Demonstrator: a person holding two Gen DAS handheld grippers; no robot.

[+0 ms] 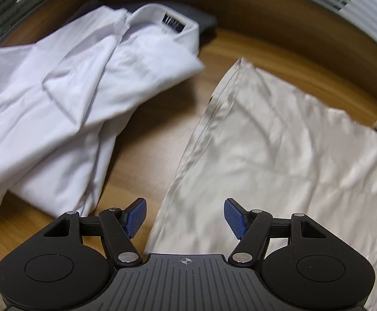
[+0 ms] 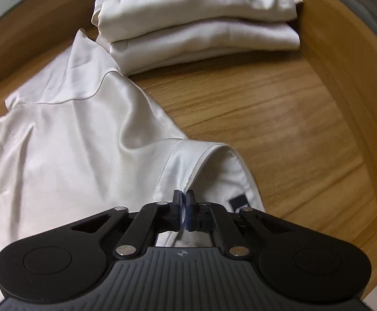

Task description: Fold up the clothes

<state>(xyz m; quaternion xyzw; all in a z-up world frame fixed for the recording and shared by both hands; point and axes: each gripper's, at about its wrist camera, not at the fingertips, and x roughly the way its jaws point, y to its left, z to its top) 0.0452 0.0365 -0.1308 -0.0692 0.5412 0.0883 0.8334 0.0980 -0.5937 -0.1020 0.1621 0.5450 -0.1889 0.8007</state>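
Progress: two cream garments already folded, stacked as a pile (image 2: 196, 23) on the table (image 2: 279, 119), well ahead of the right gripper (image 2: 184, 199) and slightly to its right. A third cream shirt (image 2: 71, 134) lies spread flat, not yet folded. White shirt (image 1: 66, 88) lies loosely bundled ahead and left of the left gripper (image 1: 185, 215), collar (image 1: 167, 23) at its far end; judged still to do. A dark item peeks out past that collar, too little shown to identify.

Right fingers: pressed together, pinching the cream shirt's collar edge (image 2: 201, 155) where the seam runs down between the tips. Fabric visibly passes between the pads. No earlier frame, so grip firmness is judged from the tent of cloth rising toward the tips.

Left fingers (image 1: 136, 217): spread, nothing between them. Cream shirt's side edge (image 1: 206, 119) runs from just beneath the gap away ahead and rightward. Tips appear above the cloth; contact cannot be told.

Orientation of cream shirt: collar end at the right fingers, body stretching away left of them toward the left gripper's side. In the left view the long axis runs from under the fingers diagonally ahead and right.

Estimate: roughly mid-task; current step is the first fold on the third cream piece
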